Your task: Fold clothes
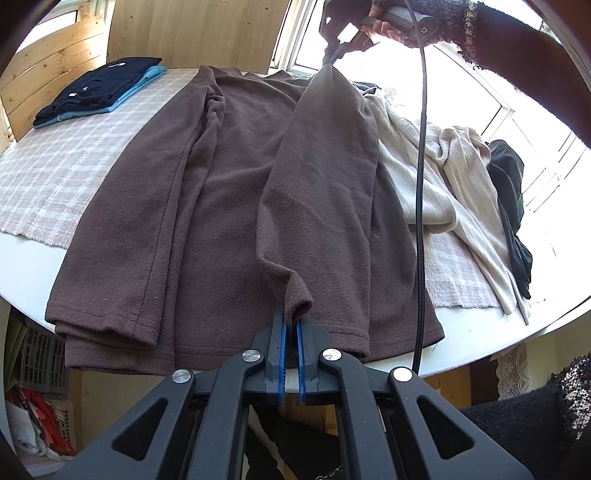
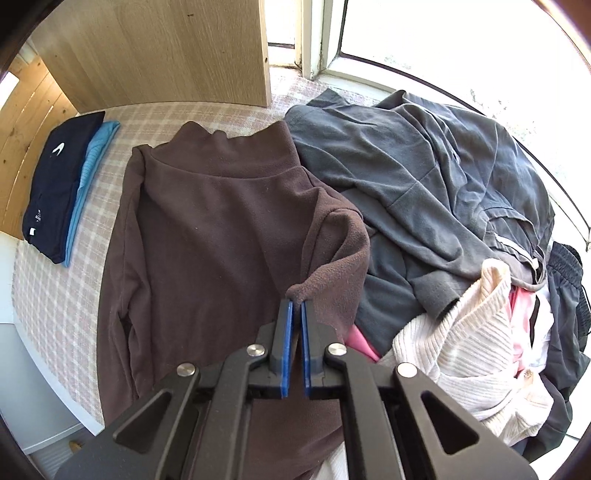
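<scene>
So there's a round white table (image 1: 476, 325) with a pale checked cloth (image 1: 74, 173) over most of it, and the brown fleece top (image 1: 229, 206) is spread out flat right in the middle of that cloth, collar pointing toward the window (image 2: 424, 33) and hem hanging a bit over the table's near edge. One sleeve is already folded in along the top's left side. The other sleeve (image 1: 325, 166) is lifted off the body and stretched in a long strip over the right half of the top, held at both ends. To the right of the brown top is the unfolded pile: a big grey garment (image 2: 424, 177) lies right against the top's collar and shoulder, a cream ribbed knit (image 2: 469, 350) sits on the pile's near side, with a bit of pink (image 2: 360, 345) poking out and something black at the far right edge. To the left of the brown top, well apart near the wooden wall (image 2: 155, 51), there's a small folded stack, a navy tee (image 2: 59, 184) on top of a light blue one (image 2: 92, 173). The left gripper (image 1: 291, 319) has its blue pads pinched tight on the sleeve's cuff at the hem end. The right gripper (image 2: 297, 302) is clamped on a fold of fleece at the shoulder end, up by the collar, and from the left camera you can see a hand (image 1: 384, 27) in a dark knit sleeve holding it.
</scene>
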Motion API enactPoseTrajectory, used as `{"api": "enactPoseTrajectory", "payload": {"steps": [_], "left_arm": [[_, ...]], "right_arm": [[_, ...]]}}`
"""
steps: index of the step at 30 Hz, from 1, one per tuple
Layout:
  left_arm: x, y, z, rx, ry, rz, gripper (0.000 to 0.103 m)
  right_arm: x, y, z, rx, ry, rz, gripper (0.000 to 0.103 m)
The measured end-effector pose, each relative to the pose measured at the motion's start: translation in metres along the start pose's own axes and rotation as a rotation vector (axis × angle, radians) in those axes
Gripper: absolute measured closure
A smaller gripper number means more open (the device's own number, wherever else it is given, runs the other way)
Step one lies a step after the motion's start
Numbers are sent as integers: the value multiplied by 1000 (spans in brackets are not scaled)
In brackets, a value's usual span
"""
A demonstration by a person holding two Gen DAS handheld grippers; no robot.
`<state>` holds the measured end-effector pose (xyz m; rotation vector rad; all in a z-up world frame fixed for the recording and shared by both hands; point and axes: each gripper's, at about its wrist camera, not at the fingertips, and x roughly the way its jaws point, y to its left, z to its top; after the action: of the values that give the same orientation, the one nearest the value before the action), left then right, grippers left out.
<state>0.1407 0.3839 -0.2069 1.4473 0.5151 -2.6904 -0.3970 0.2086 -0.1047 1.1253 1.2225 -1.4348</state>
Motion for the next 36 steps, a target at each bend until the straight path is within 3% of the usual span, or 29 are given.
{"api": "enactPoseTrajectory", "payload": {"steps": [3,7,9,11,13,15,16,21,27,28,29,30,36], "left_arm": [[8,3,-3,-14,22,4,99],[21,11,-5,-51,57,8,99],[23,14,-4,-67,61,4,99],[22,14,-3,-62,60,3,99],[21,13,-2,-52,59,-3,99],[19,14,-1,-53,54,-10,99],[18,14,0,-53,50,-13,99],[15,17,0,-43,52,-22,99],[17,10,2,-2,55,-6,99],[18,10,3,3,55,-2,99],[18,9,3,7,54,0,99],[17,8,3,10,54,0,99],[2,-2,8,-2,26,-57,99]], "right_arm": [[14,24,13,-44,-2,-43,98],[65,42,22,-128,27,-129,98],[65,41,16,-132,28,-119,97],[39,30,-5,-118,-2,-55,95],[13,19,-26,-105,-33,9,84],[-11,7,-50,-89,-60,62,57],[-16,-3,-68,-74,-60,64,56],[10,-41,-126,27,59,123,56],[36,-40,-131,41,68,140,58],[41,-39,-132,40,78,150,68],[45,-37,-134,35,85,166,89],[47,-36,-135,27,85,176,96],[17,-40,-137,-26,9,156,97]]}}
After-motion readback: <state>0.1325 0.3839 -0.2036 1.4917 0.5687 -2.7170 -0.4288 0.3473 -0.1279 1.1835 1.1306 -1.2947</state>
